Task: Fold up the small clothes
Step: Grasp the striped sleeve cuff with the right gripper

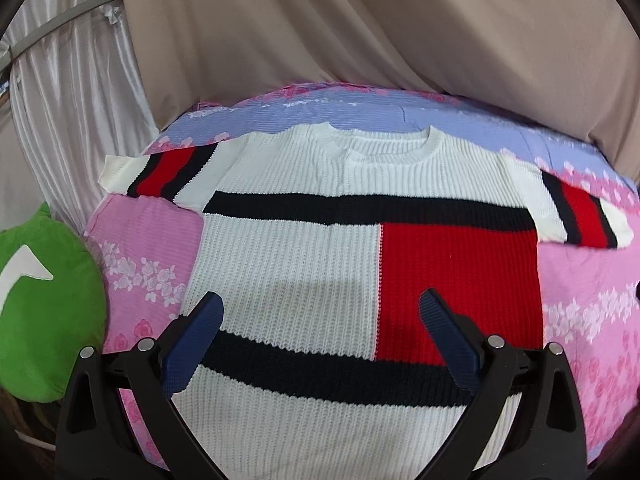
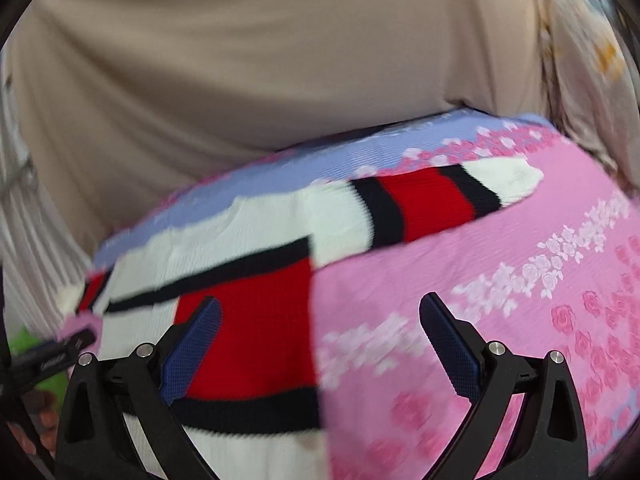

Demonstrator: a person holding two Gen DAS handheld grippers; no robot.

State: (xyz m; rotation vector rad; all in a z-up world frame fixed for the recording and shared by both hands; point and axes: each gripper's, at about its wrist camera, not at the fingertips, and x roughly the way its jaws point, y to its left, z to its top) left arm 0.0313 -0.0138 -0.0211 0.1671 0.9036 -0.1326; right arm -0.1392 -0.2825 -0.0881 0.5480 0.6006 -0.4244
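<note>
My left tool (image 1: 320, 344) hangs spread wide and empty above the lower body of the knit sweater (image 1: 320, 248), which lies flat and face up on the floral bedspread (image 1: 152, 240). Its long axis runs straight ahead of this tool, hem nearest me and collar (image 1: 384, 144) farthest, with a short sleeve reaching out to either side. My right tool (image 2: 320, 344) is also spread and grips nothing; its view is blurred. From there the sweater's right side edge passes between the fingers, the red panel (image 2: 256, 320) under the left finger and bare bedspread under the right one. The striped right sleeve (image 2: 432, 200) lies ahead and slightly right, so I judge my right tool nearer to it for a first sleeve fold.
</note>
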